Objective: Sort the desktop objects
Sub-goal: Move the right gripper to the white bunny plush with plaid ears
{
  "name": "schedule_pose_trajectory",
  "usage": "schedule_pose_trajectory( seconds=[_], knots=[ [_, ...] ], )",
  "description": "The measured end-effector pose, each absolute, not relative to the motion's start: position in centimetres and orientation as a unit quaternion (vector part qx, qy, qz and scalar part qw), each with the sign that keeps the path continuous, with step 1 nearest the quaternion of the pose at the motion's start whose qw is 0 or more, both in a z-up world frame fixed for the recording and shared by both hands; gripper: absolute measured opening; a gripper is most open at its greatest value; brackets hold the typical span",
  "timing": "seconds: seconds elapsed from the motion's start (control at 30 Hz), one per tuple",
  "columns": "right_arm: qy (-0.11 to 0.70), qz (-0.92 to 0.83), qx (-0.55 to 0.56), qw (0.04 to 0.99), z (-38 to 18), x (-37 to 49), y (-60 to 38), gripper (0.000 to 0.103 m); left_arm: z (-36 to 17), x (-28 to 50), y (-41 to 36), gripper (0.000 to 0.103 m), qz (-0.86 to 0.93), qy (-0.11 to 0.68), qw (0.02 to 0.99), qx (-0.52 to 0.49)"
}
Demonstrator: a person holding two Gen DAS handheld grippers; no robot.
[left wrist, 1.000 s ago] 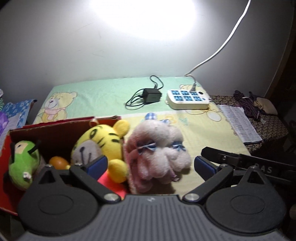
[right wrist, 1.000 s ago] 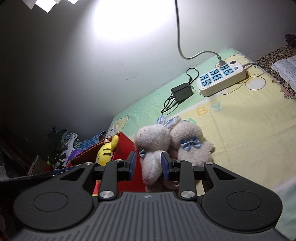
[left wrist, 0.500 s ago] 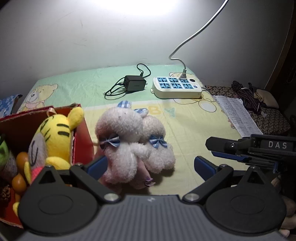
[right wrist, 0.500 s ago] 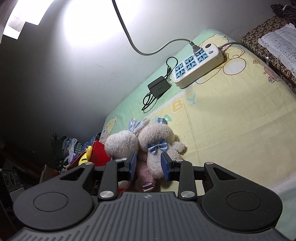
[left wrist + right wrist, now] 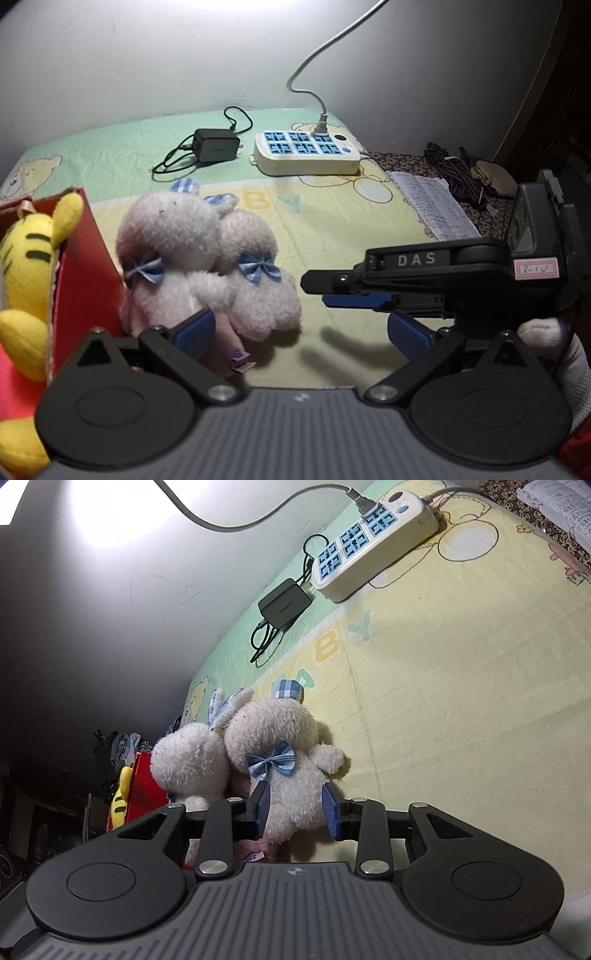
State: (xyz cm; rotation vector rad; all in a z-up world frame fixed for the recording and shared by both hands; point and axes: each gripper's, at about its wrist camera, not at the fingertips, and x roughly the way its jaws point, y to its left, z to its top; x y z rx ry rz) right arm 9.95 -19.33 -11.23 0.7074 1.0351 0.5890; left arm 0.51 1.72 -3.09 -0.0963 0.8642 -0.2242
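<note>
Fingers (image 5: pixel 261 803) of right gripper (image 5: pixel 295 806) astride plush rabbit (image 5: pixel 291 775)

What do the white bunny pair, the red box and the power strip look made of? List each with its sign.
White bunny pair: plush fabric, fuzzy matted pile, checked cloth bows.
Red box: probably cardboard, with a thin matte wall and pale raw edge.
Power strip: hard plastic, smooth cream shell with a slight sheen.

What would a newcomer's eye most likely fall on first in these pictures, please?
Probably the pair of white plush rabbits with blue bows, lying mid-sheet beside the red box. A yellow striped tiger toy sits in that box. By the wall lies a white power strip beside a black charger.
</note>
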Motion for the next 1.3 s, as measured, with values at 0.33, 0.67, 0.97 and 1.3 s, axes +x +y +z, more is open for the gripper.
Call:
schedule_pose_trajectory(
  seconds=[0.33, 0.67, 0.97, 1.3],
  knots=[
    [0.500, 0.301, 0.329, 0.742, -13.4, 11.9, -17.6, 0.037, -5.7, 3.6, 0.9, 0.100, -0.098, 0.432, 0.896, -0.024],
    [0.504, 0.323, 0.334, 0.728, -14.2, 12.3, -17.8, 0.022, -6.8, 4.6, 0.3, 0.100, -0.111, 0.443, 0.890, -0.016],
    [0.498, 0.329, 0.332, 0.730, -12.6, 10.8, -19.8, 0.011, -6.4, 3.6, -0.4, 0.100, -0.152, 0.453, 0.878, -0.034],
    [0.457, 0.278, 0.323, 0.781, -10.7, 8.5, -23.6, 0.019, -6.1, 1.8, -2.0, 0.096, -0.180, 0.452, 0.873, -0.022]
  ],
)
